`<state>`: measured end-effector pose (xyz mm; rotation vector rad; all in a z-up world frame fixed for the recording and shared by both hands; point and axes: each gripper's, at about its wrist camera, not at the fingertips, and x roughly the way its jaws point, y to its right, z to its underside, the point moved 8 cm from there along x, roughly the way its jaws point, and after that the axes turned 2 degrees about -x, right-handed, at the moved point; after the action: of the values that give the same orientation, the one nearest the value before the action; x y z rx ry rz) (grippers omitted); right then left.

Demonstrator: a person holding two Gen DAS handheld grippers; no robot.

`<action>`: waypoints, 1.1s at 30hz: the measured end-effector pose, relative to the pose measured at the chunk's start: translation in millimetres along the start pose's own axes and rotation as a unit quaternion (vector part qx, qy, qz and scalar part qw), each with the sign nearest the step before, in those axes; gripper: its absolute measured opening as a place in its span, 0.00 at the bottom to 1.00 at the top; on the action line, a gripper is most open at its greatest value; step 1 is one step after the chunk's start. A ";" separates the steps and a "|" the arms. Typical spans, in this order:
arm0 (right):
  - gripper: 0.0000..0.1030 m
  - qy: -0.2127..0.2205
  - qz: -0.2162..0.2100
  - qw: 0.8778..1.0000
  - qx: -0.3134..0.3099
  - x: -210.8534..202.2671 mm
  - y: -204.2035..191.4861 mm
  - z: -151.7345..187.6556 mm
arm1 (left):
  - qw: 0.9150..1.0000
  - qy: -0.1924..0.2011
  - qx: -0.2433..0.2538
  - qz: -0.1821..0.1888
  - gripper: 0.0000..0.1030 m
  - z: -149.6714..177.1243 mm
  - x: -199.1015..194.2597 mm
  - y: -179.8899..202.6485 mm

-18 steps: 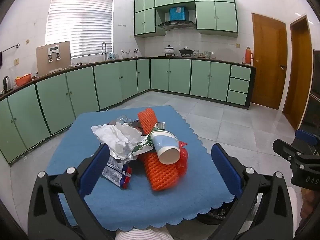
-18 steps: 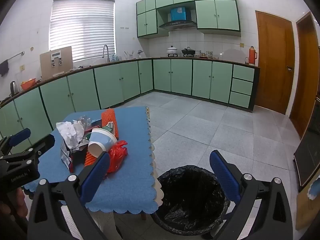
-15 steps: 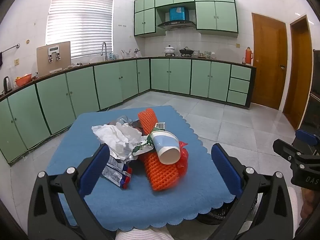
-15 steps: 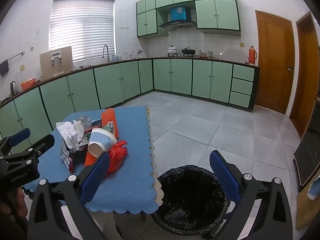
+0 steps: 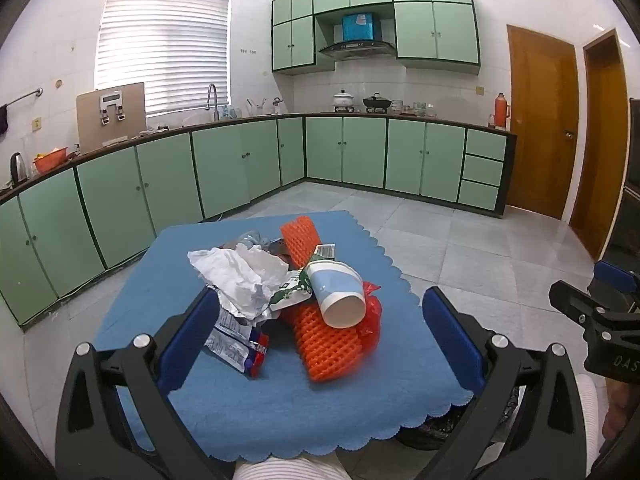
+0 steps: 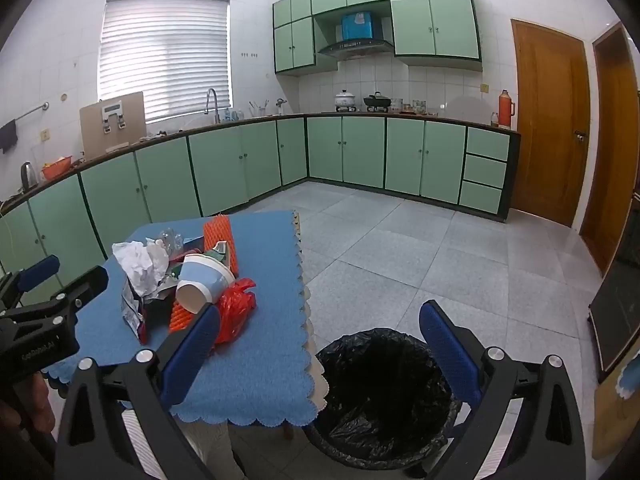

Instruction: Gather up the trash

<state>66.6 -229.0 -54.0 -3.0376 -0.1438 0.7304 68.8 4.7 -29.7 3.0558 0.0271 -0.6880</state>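
Trash pile (image 5: 288, 292), with a paper cup (image 5: 338, 296) on orange foam netting (image 5: 328, 336), sits mid-counter (image 5: 280, 408) on blue cloth. Your left tool (image 5: 320, 332) gapes wide, empty, before it. Your right tool (image 6: 320, 344) gapes wide over the black-lined bin (image 6: 384, 396).

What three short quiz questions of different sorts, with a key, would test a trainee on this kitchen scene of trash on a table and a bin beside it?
1. True or false: the left gripper is shut on the paper cup.
2. Multiple choice: the bin is lined with a bag of which colour? A white, B black, C blue.
3. Fill in: the trash lies on a ____ cloth.

Key: 1 false, both the left and the right gripper are open and hold nothing. 2 B. 3 blue.
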 end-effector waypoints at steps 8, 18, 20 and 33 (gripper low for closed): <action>0.94 -0.001 0.000 1.000 0.001 4.5 -3.4 6.1 | 1.000 -0.002 -0.001 0.000 0.95 3.3 4.5 -0.3; 0.94 -0.002 0.000 1.000 0.002 4.5 -2.6 5.2 | 1.000 -0.002 -0.001 -0.001 0.95 3.7 4.8 -0.2; 0.94 -0.002 -0.001 1.000 0.002 4.5 -2.7 5.3 | 1.000 -0.002 0.000 0.000 0.95 3.5 4.6 0.2; 0.94 -0.003 -0.001 1.000 0.003 3.8 -2.2 4.5 | 1.000 -0.002 0.000 0.000 0.95 3.4 5.1 -0.3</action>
<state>67.7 -226.4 -59.7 -3.0302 -0.1436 0.7376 71.9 5.0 -35.0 3.0536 0.0270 -0.6952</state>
